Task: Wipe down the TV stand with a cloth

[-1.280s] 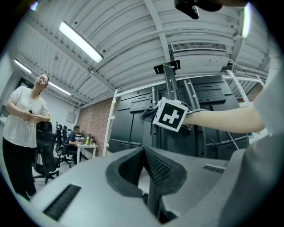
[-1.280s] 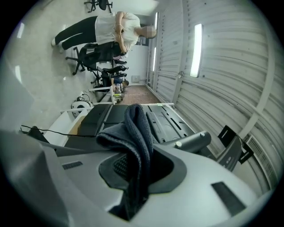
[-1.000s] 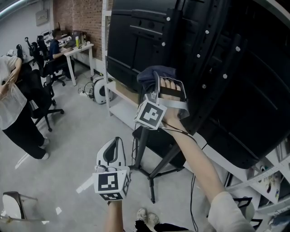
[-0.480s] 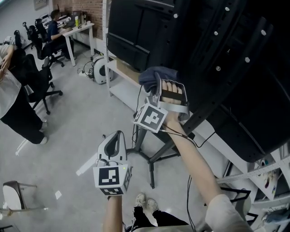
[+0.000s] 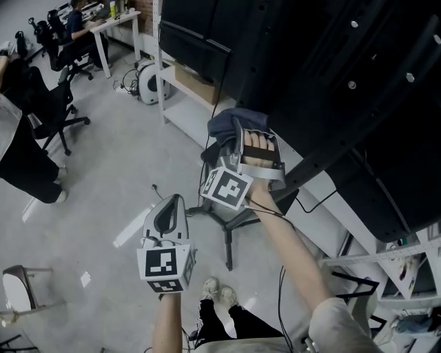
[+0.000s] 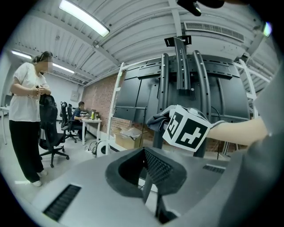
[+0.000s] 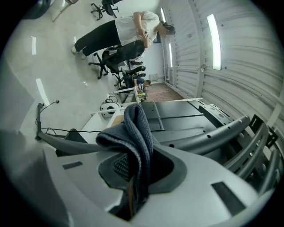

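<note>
My right gripper is shut on a dark blue cloth and holds it against the black TV stand, near where a slanted bar meets the upright. In the right gripper view the cloth bunches up out of the shut jaws of the right gripper, with the stand's bars just beyond. My left gripper hangs lower left over the floor, shut and empty, apart from the stand. The left gripper view shows the left gripper aimed at the stand's uprights.
The stand's tripod legs and a cable lie on the grey floor. A white shelf rack stands behind. Office chairs and a seated person are far left. A person stands nearby. My shoes are below.
The right gripper with the cloth has slid a little downward along the stand. The left gripper has stayed low and shut, shifting only slightly.
</note>
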`<state>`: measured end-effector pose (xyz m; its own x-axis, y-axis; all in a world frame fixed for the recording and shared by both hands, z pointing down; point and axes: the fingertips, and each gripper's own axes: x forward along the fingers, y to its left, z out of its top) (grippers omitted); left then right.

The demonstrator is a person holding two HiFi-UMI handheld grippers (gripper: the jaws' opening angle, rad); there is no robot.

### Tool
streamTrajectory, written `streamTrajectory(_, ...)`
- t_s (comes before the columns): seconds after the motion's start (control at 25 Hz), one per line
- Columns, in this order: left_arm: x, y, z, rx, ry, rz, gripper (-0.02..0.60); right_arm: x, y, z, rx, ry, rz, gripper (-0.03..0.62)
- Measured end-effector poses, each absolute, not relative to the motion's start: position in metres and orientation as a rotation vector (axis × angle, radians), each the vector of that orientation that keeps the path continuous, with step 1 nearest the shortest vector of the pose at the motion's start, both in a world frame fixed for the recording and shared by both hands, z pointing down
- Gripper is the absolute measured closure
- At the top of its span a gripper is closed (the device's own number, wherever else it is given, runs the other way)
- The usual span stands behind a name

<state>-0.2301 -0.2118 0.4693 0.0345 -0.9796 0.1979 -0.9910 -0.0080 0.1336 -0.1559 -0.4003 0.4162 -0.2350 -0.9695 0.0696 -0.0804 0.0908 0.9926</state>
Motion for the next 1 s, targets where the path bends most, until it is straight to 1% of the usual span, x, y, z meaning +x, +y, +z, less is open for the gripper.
streamTrajectory(1.0, -0.217, -0.212, 0.61, 1.988, -1.968, 0.197, 0.568, -0.138, -0.392, 0.691, 0.77, -1.588, -1.0, 0.536)
